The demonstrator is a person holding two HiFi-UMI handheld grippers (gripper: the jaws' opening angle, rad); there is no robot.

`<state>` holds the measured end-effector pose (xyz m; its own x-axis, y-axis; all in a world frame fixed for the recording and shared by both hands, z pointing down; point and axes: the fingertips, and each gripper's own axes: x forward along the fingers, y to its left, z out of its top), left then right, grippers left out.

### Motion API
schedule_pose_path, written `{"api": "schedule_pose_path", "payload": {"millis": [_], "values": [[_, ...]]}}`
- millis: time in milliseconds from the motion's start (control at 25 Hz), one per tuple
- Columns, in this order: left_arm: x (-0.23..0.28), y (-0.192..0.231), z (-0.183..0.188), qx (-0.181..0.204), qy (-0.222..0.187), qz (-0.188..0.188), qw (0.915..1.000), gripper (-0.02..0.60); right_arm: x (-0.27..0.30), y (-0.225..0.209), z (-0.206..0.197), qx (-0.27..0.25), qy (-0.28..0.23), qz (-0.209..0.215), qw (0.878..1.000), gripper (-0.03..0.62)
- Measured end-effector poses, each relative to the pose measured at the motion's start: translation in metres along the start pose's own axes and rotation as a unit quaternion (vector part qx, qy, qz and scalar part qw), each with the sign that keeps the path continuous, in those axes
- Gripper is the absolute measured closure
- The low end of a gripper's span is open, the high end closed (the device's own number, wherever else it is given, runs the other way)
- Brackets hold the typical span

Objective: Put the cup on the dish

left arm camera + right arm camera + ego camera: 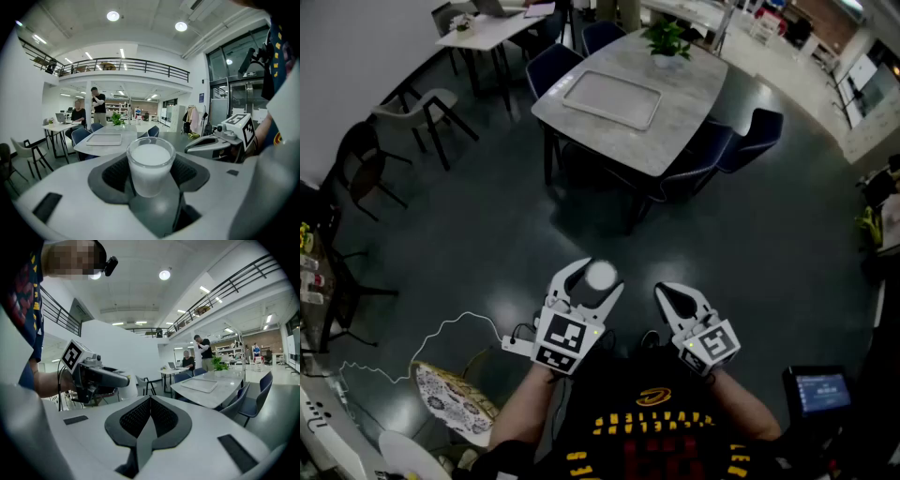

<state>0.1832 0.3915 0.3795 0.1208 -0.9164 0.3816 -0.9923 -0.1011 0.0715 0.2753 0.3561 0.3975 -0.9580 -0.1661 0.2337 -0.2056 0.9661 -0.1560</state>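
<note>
A small glass cup (601, 275) with a white filling stands upright between the jaws of my left gripper (594, 281), which is shut on it. In the left gripper view the cup (150, 161) sits between the dark pads (117, 172), held above the floor. My right gripper (667, 293) is beside it on the right, shut with nothing in it; its pads (164, 416) meet in the right gripper view. A patterned dish (453, 404) lies at the lower left, near the person's left elbow.
A grey table (694, 103) with a pale tray (614, 98) and a potted plant (666, 42) stands ahead, blue chairs (750, 141) around it. Dark floor lies between. Further chairs (422, 112) stand at the left. Two people (98, 107) are beyond the table.
</note>
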Motion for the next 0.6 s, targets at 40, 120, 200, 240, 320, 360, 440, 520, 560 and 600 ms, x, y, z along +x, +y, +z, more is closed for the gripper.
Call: {"api": "schedule_pose_path", "payload": {"millis": [40,120,200,240,320,360,440,520,560,600], "values": [[0.004,-0.007,0.005,0.009,-0.001,-0.004,1.0,0.316,-0.004,-0.002,0.006,-0.012,-0.017,0.001,1.0,0.588],[0.01,-0.024,0.013,0.023,-0.003,-0.01,0.9997,0.316,-0.014,-0.005,0.014,-0.032,-0.04,0.004,0.999,0.588],[0.014,-0.046,0.015,0.032,0.0,-0.011,0.9994,0.316,-0.029,-0.004,0.015,-0.04,-0.055,0.02,0.998,0.586],[0.016,-0.058,0.015,0.036,0.002,-0.01,0.9993,0.316,-0.038,-0.004,0.012,-0.039,-0.057,0.029,0.997,0.561],[0.023,-0.082,0.015,0.043,0.007,-0.007,0.999,0.316,-0.058,-0.008,0.005,-0.036,-0.057,0.043,0.997,0.513],[0.028,-0.095,0.015,0.044,0.009,-0.006,0.999,0.316,-0.069,-0.011,0.002,-0.036,-0.057,0.047,0.997,0.502],[0.039,-0.124,0.014,0.039,0.013,-0.008,0.9991,0.316,-0.095,-0.019,-0.005,-0.039,-0.06,0.053,0.996,0.49],[0.049,-0.156,0.011,0.03,0.018,-0.011,0.9993,0.316,-0.125,-0.029,-0.016,-0.038,-0.059,0.06,0.996,0.471],[0.054,-0.173,0.009,0.027,0.022,-0.012,0.9993,0.316,-0.14,-0.034,-0.022,-0.034,-0.056,0.064,0.996,0.459],[0.058,-0.188,0.007,0.025,0.027,-0.013,0.9992,0.316,-0.154,-0.038,-0.029,-0.026,-0.052,0.069,0.996,0.442]]}}
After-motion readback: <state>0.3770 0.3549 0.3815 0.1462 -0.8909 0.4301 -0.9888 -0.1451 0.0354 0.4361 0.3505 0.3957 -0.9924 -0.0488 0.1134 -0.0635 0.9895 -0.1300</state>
